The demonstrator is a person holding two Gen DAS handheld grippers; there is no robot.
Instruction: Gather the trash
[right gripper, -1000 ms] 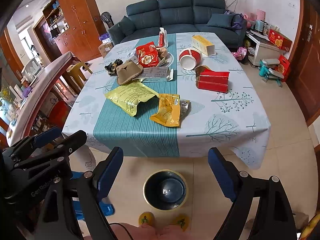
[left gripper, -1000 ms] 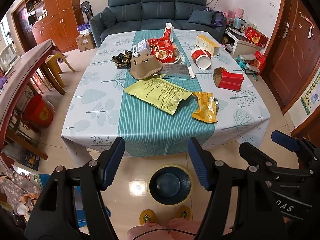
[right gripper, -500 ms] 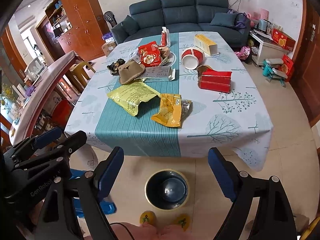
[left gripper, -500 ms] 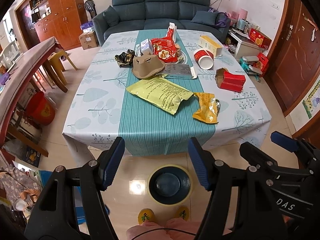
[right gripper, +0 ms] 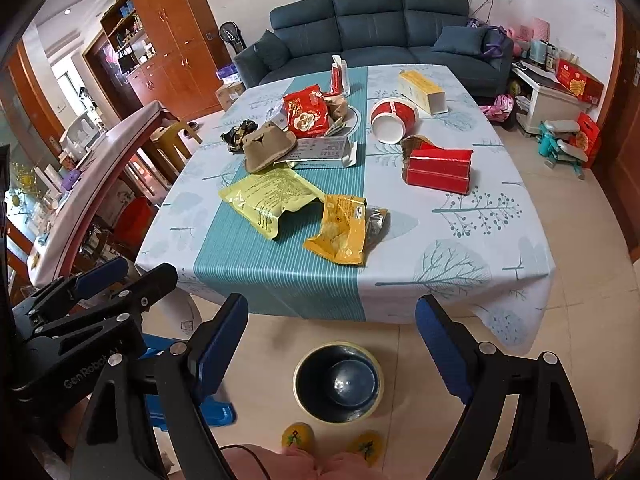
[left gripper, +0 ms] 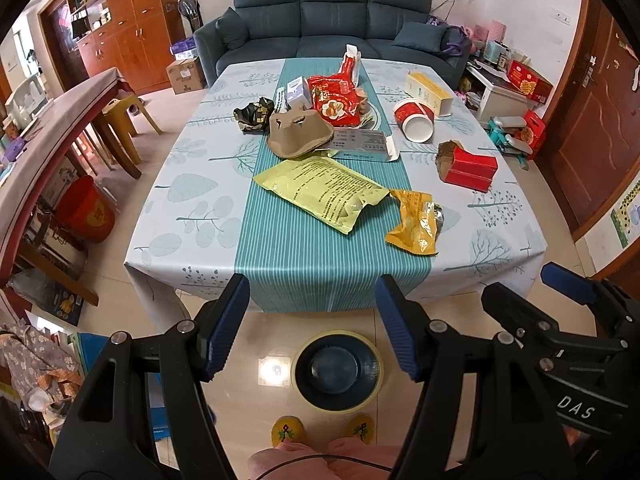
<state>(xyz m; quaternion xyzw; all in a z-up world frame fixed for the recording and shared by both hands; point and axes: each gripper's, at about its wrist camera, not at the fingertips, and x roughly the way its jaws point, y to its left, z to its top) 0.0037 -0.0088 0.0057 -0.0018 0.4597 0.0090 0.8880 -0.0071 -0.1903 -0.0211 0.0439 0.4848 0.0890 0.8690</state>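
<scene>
Trash lies on a table with a teal-striped cloth (left gripper: 312,256): a yellow bag (left gripper: 320,190), an orange wrapper (left gripper: 416,222), a red carton (left gripper: 468,168), a brown pulp tray (left gripper: 298,136), a red paper cup (left gripper: 414,120), a red snack bag (left gripper: 334,98) and a black wrapper (left gripper: 252,114). A dark bin (left gripper: 336,370) stands on the floor in front of the table. My left gripper (left gripper: 314,326) is open and empty above the bin. My right gripper (right gripper: 332,346) is open and empty, also above the bin (right gripper: 338,382).
A blue sofa (left gripper: 332,28) stands behind the table. A long counter (left gripper: 48,140), yellow stools and a red bucket (left gripper: 86,210) are at the left. A wooden door (left gripper: 592,128) and toys are at the right. The person's slippers (left gripper: 288,432) are below.
Both grippers have drifted slightly forward toward the table; the table appears a little larger. The jaws stay open and empty.
</scene>
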